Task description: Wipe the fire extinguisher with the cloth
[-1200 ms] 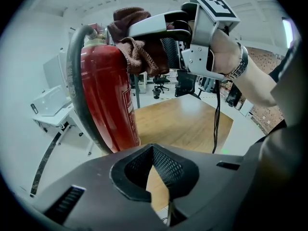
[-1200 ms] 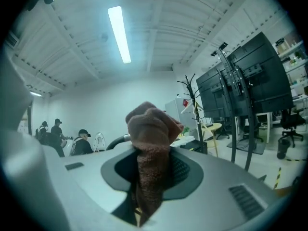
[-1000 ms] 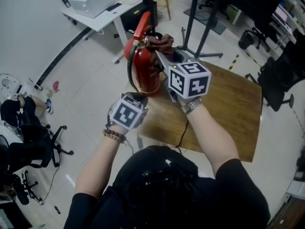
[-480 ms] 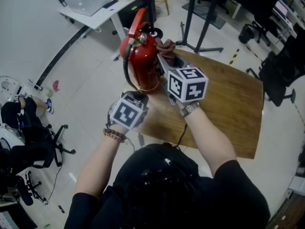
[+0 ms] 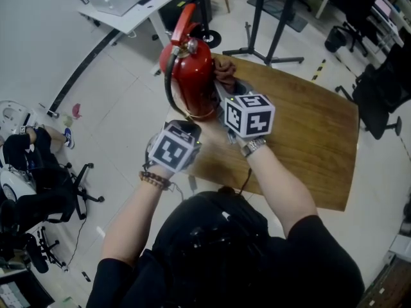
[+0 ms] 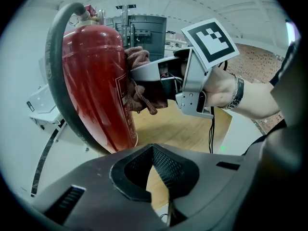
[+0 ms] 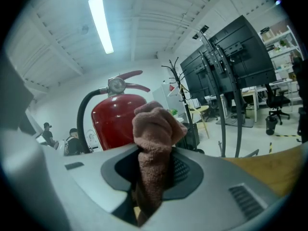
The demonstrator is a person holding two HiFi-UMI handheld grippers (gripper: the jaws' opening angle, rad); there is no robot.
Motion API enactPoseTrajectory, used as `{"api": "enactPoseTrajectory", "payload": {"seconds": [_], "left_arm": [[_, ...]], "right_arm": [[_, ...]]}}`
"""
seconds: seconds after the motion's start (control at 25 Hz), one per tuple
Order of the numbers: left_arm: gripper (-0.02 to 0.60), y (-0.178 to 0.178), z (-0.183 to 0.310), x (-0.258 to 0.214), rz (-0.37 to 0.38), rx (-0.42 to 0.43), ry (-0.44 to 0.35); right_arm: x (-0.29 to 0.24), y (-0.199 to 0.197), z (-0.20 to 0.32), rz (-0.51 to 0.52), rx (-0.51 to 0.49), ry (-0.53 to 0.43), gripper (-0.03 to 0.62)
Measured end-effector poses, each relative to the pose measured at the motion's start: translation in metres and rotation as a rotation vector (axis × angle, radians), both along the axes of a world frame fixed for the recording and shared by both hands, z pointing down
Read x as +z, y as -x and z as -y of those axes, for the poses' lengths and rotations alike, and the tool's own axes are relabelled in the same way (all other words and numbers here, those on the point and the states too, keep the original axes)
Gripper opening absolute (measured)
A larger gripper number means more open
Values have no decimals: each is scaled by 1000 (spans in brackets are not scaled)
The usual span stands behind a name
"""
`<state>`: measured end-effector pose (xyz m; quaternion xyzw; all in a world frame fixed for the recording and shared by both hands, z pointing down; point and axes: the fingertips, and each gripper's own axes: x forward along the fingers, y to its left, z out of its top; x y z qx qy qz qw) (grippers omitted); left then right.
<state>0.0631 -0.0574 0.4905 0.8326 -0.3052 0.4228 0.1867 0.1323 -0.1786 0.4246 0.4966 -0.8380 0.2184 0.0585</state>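
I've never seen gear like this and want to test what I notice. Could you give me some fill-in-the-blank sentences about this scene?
1. The right gripper is shut on a brown ____.
2. That bundle presses against a fire extinguisher whose body is ____.
3. The jaws of the left gripper are ____, with nothing between them.
4. A ____ hose curves along the extinguisher.
Missing words: cloth; red; shut; black.

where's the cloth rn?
Head view, upper centre: the brown terry cloth is clamped in the right gripper, pressed against the right side of the red fire extinguisher.
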Motion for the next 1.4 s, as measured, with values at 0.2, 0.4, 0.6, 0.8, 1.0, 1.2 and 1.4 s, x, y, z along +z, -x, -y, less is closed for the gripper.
{"api": "enactPoseTrajectory", "payload": {"seconds": [0.2, 0.4, 0.6, 0.8, 1.0, 1.2, 1.4], "left_arm": [[0, -1, 0, 6, 5, 2, 19], [0, -2, -1, 11, 10, 2, 33], [0, -2, 0, 14, 13, -2, 35], [0, -5, -2, 20, 12, -4, 56], [0, -7, -2, 24, 12, -8, 65], [0, -6, -1, 30, 20, -13, 78], [0, -4, -2, 34, 28, -26, 96]], "right_arm": [[23, 0, 1, -11, 3, 38, 117], [50, 0, 0, -18, 7, 92, 117], [76, -1, 1, -35, 11, 138, 117], [103, -2, 2, -49, 12, 183, 115], [131, -5, 5, -79, 14, 228, 115], [158, -4, 8, -92, 9, 274, 115], [187, -6, 10, -113, 7, 323, 115]]}}
